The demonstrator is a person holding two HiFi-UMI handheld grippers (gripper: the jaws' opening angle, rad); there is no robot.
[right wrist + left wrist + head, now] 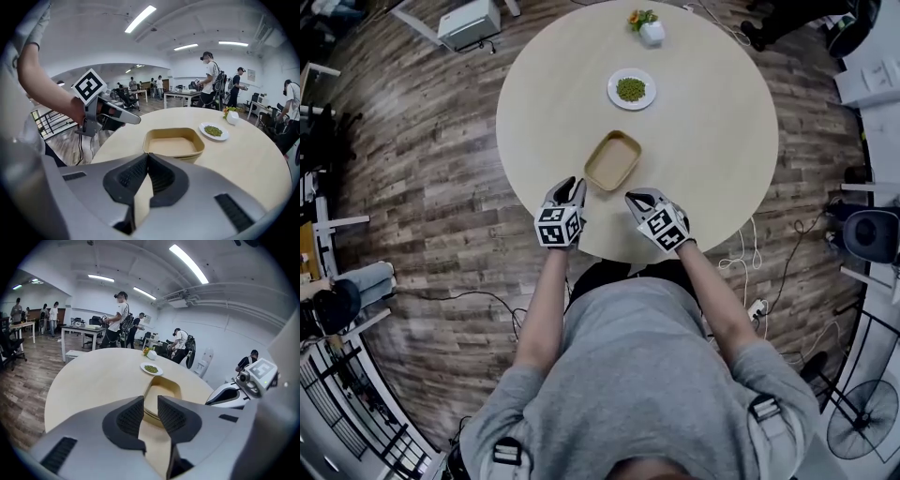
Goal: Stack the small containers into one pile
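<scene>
Light source: ceiling tube lights [190, 263] are shining down on you, bright and even.
Glare: they are blowing out to white in both gripper views.
Shadows: your round table [712, 141] is showing only faint, soft ones.
Edges: your gripper views are bending hard and darkening into black corners.
Focus: your left gripper [150, 401] and right gripper [147, 157] are looking soft near the lens.

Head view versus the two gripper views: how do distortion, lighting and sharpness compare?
Head view: the fisheye curves the floor planks around the round table; the light is even and the stacked tan containers are sharp. Left gripper view: black vignette in the corners, and the ceiling strip light is blown out. Right gripper view: same vignette and strong barrel bend; the distant people are small but clear.
</scene>
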